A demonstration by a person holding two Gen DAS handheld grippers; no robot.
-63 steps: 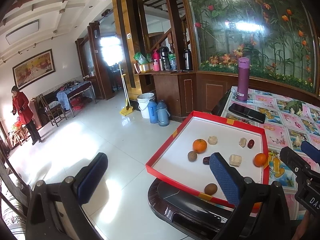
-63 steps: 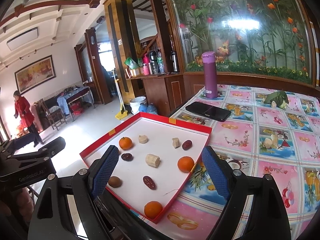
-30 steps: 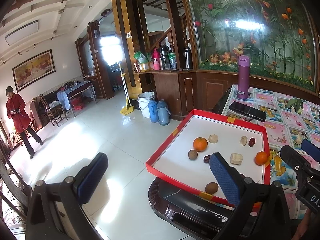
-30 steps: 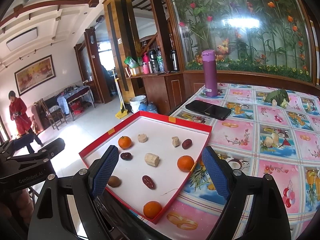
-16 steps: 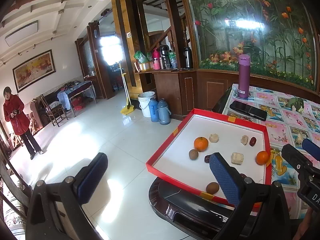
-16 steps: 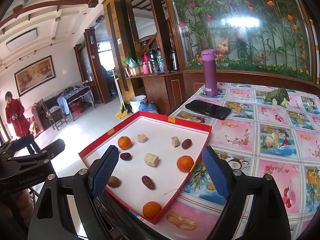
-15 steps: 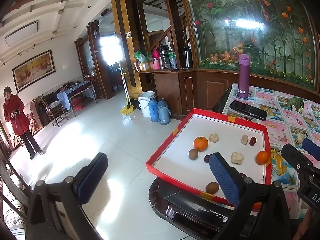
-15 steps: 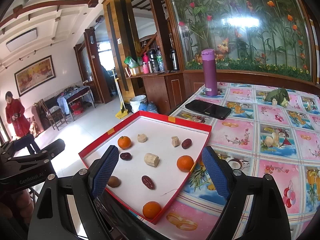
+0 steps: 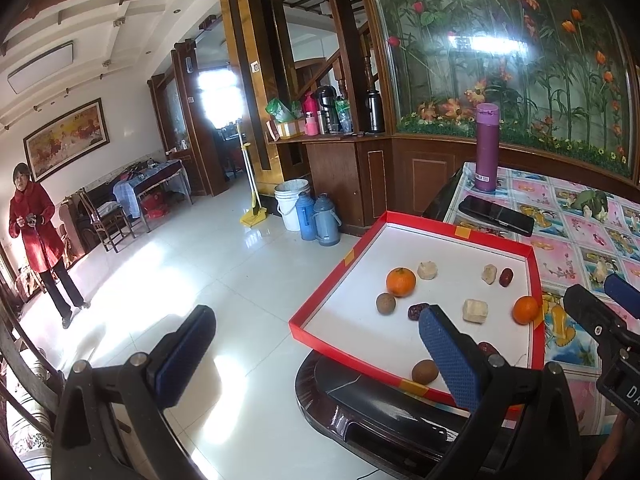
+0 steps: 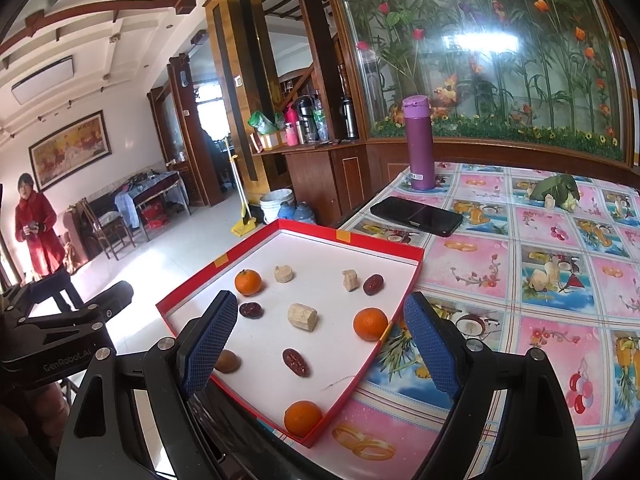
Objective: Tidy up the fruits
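Observation:
A red-rimmed tray (image 10: 360,236) with a white floor lies on the table's corner; it also shows in the left wrist view (image 9: 496,242). In it lie three oranges (image 10: 370,323) (image 10: 248,282) (image 10: 303,418), red dates (image 10: 296,362), brown round fruits (image 10: 227,361) and pale chunks (image 10: 302,317). My right gripper (image 10: 320,344) is open and empty, hovering over the tray's near edge. My left gripper (image 9: 316,356) is open and empty, left of the tray, mostly over the floor.
A black phone (image 10: 416,216) and a purple flask (image 10: 419,160) stand behind the tray on the pink patterned tablecloth (image 10: 560,280). A green leafy item (image 10: 556,192) lies far right. A person in red (image 9: 38,236) stands on the tiled floor at far left.
Both grippers stay almost still and open. The person in red has stepped a little on the floor.

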